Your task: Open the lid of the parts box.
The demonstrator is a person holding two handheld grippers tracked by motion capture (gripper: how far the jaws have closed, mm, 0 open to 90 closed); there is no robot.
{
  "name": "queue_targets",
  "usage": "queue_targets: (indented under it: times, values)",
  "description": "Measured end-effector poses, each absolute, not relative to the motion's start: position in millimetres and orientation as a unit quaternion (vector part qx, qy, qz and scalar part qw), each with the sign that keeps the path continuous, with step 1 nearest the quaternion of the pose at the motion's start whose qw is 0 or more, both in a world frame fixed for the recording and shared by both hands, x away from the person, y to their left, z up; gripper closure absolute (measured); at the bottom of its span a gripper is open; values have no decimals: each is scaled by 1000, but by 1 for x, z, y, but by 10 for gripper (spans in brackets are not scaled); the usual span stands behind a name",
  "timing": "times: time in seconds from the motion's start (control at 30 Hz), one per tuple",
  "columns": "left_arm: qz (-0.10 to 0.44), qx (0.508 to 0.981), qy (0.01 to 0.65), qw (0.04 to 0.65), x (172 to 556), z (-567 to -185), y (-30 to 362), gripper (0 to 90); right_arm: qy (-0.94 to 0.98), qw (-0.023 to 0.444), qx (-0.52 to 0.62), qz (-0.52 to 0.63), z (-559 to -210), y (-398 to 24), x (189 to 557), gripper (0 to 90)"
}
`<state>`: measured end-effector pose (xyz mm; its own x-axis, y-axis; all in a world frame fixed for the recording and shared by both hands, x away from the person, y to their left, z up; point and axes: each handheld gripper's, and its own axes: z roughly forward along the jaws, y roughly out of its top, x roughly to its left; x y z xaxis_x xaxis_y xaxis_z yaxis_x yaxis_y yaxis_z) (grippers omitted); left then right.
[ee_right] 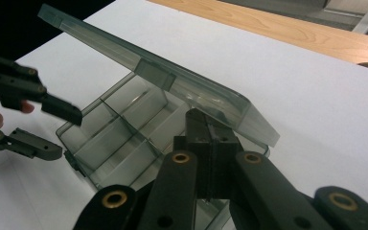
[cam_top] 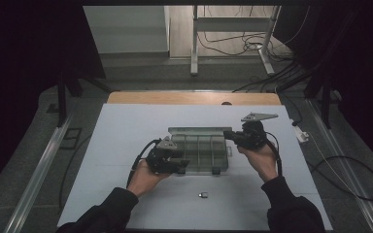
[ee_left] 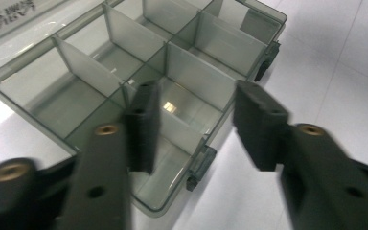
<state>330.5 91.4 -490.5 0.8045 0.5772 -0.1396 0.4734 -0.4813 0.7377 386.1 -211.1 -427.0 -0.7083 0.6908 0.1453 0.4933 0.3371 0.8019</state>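
So the biggest thing here is the white table (cam_top: 126,145) filling the middle of the high view, with a strip of bare wood (cam_top: 194,98) along its far edge. Sitting centre-frame on it is a clear compartment box (cam_top: 199,153), smoky plastic with dividers, all the cells looking empty from what I can see. Its lid (ee_right: 172,81) is swung up and tilted, running from the upper left toward the middle right of the right gripper view. The right gripper (ee_right: 210,143) comes up from the bottom centre of that view with its jaws clenched together, tips tucked right under the lid's edge at the box's end wall. It looks like it's propping or steadying the lid, but I can't tell for sure if it's pinching anything. The left gripper (ee_left: 196,124) sits at the box's front corner, lower middle of its own view, jaws partly apart and straddling the front wall, one jaw inside a cell, one outside over the table. The pads don't look pressed on the wall yet. Smallest bit: a little dark metal part (cam_top: 203,195) lying alone at the bottom centre of the high view, well apart from the box. My guess is we're at the hold-the-box-open step, and the next move needs one gripper freed up to go get that part without the lid dropping.
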Motion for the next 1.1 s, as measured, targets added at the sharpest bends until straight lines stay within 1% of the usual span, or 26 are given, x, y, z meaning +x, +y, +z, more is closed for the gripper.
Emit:
queue_targets:
  times: [0.03,0.13,0.23,0.33,0.77,1.1]
  values:
    - [62,859,303,407,331,-491,91,621,810,111,364,445,-427,-210,387,889]
    - [54,863,297,404,331,-492,87,735,811,112,365,444,-427,-209,389,889]
    - [48,868,294,397,332,-495,82,819,811,112,364,444,-428,-208,391,889]
    - [48,873,291,388,332,-498,77,881,812,114,365,442,-429,-207,393,889]
    - [69,871,299,383,332,-504,76,892,812,117,368,438,-433,-208,402,889]
    - [73,871,297,384,331,-505,76,894,809,122,370,441,-431,-205,411,889]
